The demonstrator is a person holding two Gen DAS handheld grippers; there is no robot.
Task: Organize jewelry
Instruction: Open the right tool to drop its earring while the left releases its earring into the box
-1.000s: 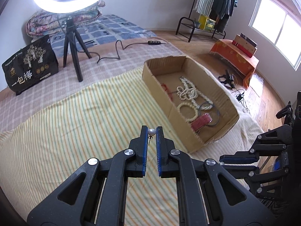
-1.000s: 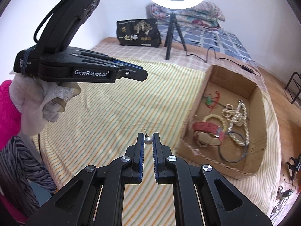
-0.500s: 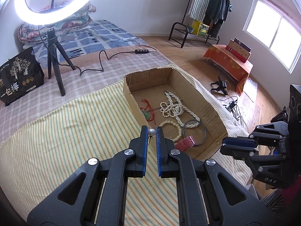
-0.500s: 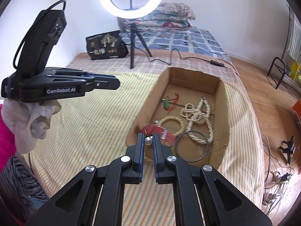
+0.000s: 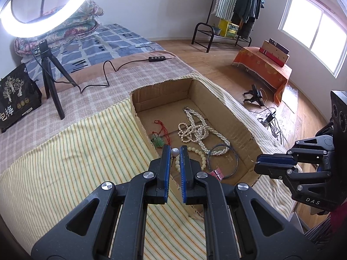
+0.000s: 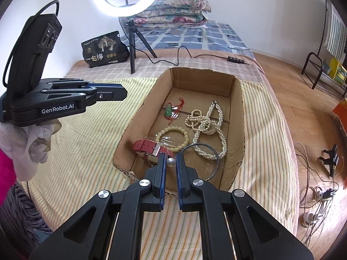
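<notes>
My left gripper (image 5: 174, 151) is shut on a pearl earring (image 5: 174, 152) and holds it above the near left rim of the cardboard box (image 5: 138, 119). My right gripper (image 6: 170, 162) is shut on a second pearl earring (image 6: 170, 162), over the box's near end (image 6: 123, 166). Inside the box lie a pearl necklace (image 6: 206, 125), a cream bead bracelet (image 6: 172, 137), a red watch strap (image 6: 149, 147), a dark wire hoop (image 6: 201, 151) and a green pendant on red cord (image 6: 168, 111).
The box sits on a striped yellow cloth (image 5: 65, 162) on a bed. A ring light on a tripod (image 6: 132, 52) and a black bag (image 6: 102, 52) stand behind it, with a cable (image 5: 104, 73) across the bed. The bed edge drops to wooden floor on the right.
Both grippers have moved with their earrings from over the striped cloth to the box; the box now lies directly under the fingertips. The jaws stay shut.
</notes>
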